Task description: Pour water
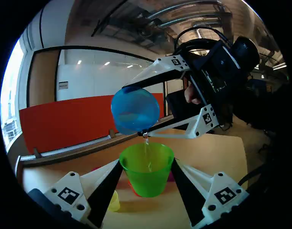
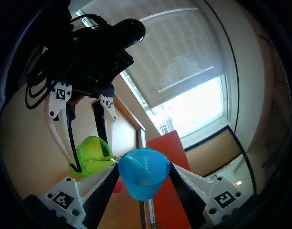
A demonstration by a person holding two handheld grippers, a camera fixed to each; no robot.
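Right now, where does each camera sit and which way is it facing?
Left gripper view: rides the left gripper, faces across the table toward a red panel; its fingers clamp the green cup; a hand holds the right gripper opposite.
Right gripper view: rides the right gripper, rolled sideways, faces a window; its fingers clamp the tilted blue cup.
Shared: both cups, both grippers, the water.

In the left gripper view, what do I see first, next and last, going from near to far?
green cup → blue cup → red wall
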